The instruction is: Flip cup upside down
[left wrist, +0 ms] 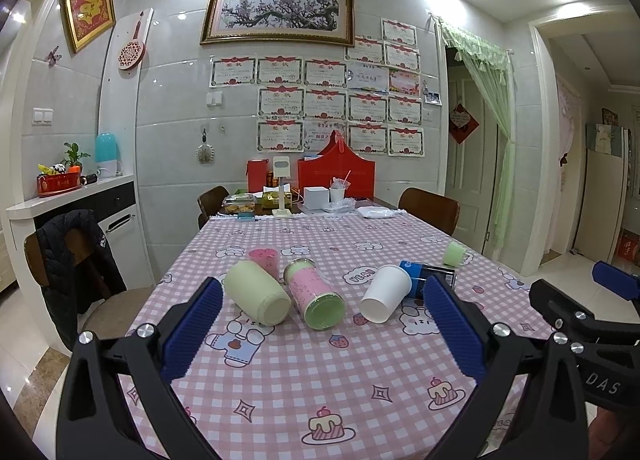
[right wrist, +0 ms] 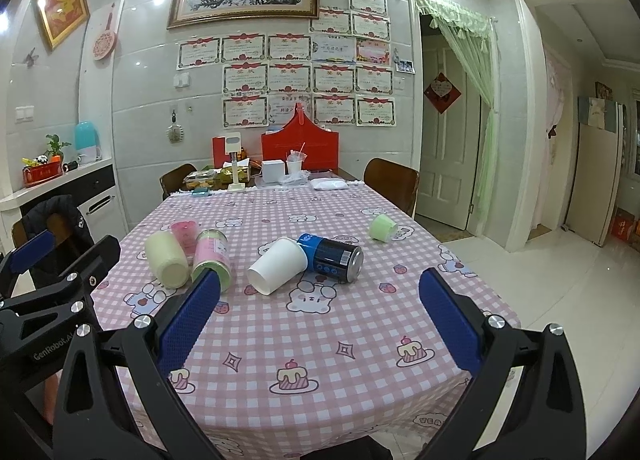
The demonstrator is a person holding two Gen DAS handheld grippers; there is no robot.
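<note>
Several cups lie on their sides on the pink checked tablecloth (left wrist: pixel 320 372). A cream cup (left wrist: pixel 256 298) lies left, next to a pink and green cup (left wrist: pixel 316 294). A white paper cup (left wrist: pixel 386 292) lies against a dark blue can-shaped cup (left wrist: pixel 430 278). A pink translucent cup (left wrist: pixel 264 260) stands behind the cream one. A small green cup (left wrist: pixel 454 253) lies far right. My left gripper (left wrist: pixel 324 328) is open and empty, short of the cups. My right gripper (right wrist: pixel 320 316) is open and empty, in front of the white cup (right wrist: pixel 278 265) and blue cup (right wrist: pixel 334 256).
Boxes, a red bag (left wrist: pixel 336 174) and food containers crowd the table's far end. Brown chairs (left wrist: pixel 430 208) stand on both sides; one at left carries a black jacket (left wrist: pixel 76 260). The table's right edge drops to a tiled floor (right wrist: pixel 560 292).
</note>
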